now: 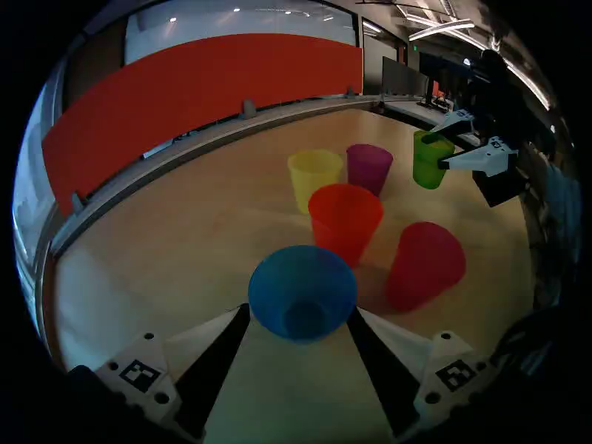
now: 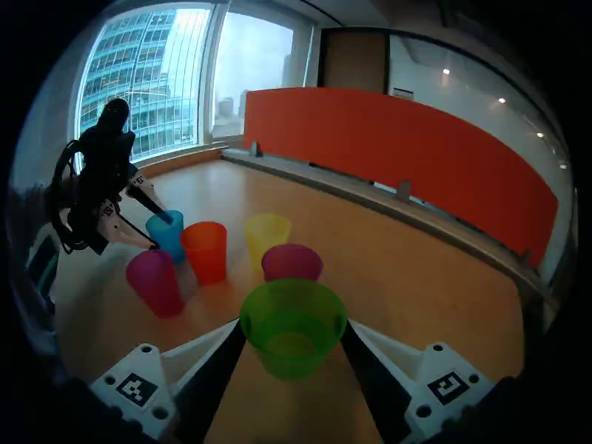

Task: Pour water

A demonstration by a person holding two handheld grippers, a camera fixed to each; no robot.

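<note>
Currently: both grippers pinching cups

The left gripper (image 1: 297, 311) is pinching the blue cup (image 1: 302, 292), near. The right gripper (image 2: 292, 325) is pinching the green cup (image 1: 428, 159), far right. The orange cup (image 1: 345, 218), red cup (image 1: 425, 265), yellow cup (image 1: 314, 177) and purple cup (image 1: 368, 166) are standing between them on the table (image 1: 185, 237)

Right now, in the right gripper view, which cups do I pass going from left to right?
pink cup → orange cup → yellow cup → purple cup. Left out: the blue cup, which overlaps the pink one, and the green cup, which spans the middle.
</note>
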